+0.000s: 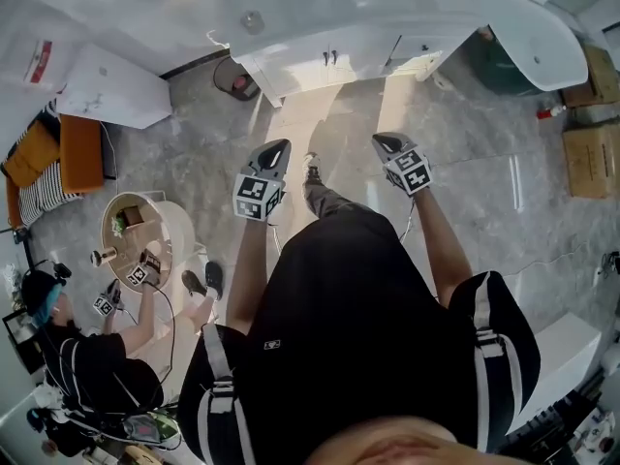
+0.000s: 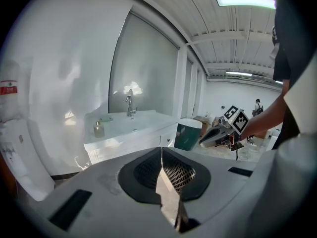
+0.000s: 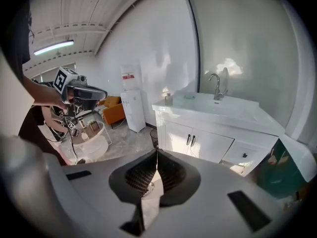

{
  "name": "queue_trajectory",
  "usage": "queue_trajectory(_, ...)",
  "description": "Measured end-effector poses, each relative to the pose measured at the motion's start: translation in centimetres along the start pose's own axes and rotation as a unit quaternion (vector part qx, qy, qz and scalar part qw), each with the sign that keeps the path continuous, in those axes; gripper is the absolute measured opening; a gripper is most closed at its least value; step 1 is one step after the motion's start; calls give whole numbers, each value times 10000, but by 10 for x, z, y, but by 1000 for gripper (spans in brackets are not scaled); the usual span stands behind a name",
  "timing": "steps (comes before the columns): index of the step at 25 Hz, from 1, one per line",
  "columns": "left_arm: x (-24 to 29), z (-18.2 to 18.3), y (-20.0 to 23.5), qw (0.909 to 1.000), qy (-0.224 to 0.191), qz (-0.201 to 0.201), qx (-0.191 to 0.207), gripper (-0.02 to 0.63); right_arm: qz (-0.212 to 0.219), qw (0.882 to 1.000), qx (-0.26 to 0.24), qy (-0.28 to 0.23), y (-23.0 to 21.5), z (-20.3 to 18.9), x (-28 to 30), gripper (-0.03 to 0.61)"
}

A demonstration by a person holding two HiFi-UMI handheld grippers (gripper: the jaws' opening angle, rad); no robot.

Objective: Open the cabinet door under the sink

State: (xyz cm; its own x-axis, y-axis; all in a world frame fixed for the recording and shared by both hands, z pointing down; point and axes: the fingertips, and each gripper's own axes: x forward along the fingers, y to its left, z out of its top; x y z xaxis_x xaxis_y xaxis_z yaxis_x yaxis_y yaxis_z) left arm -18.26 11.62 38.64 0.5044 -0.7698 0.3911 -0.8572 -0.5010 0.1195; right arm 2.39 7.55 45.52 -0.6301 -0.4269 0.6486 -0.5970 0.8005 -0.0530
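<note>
Plainly, nothing of the task is under way yet. A wide stretch of grey floor (image 1: 484, 192) lies between the standing person and the white vanity (image 3: 213, 128), which stands against the far wall with its sink (image 3: 220, 107) on top. Any misjudged approach across that gap would bring a gripper in at the wrong height or angle.

Both cabinet doors (image 3: 200, 144) under the sink are shut. Once one swings out it will come toward the person, so standing square in front could block it or knock it against a leg. A green bin (image 2: 188, 134) sits just beside the vanity's end, on the drawer side. It is near enough to catch an elbow or a gripper that reaches in from there.

The two dark handles (image 3: 190, 140) hang close together at the seam where the doors meet, and that looks like the likeliest trouble — a gripper could close on both at once, or on the wrong one, and pull against a door that binds.

The left gripper (image 1: 279, 147) and the right gripper (image 1: 381, 141) are both held out in the air well apart from the cabinet. Each has its jaws pressed together on nothing. Brought to a handle like that they would only bump or slide off it — they must part first.
</note>
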Motion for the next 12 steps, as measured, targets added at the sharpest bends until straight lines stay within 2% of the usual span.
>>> queue_trajectory(5, 14, 1, 30, 9998, 141, -137, 87, 17, -66, 9996, 241, -94, -16, 18, 44, 60)
queue_trajectory(12, 56, -3, 70, 9981, 385, -478, -16, 17, -181, 9979, 618, 86, -45, 21, 105, 60)
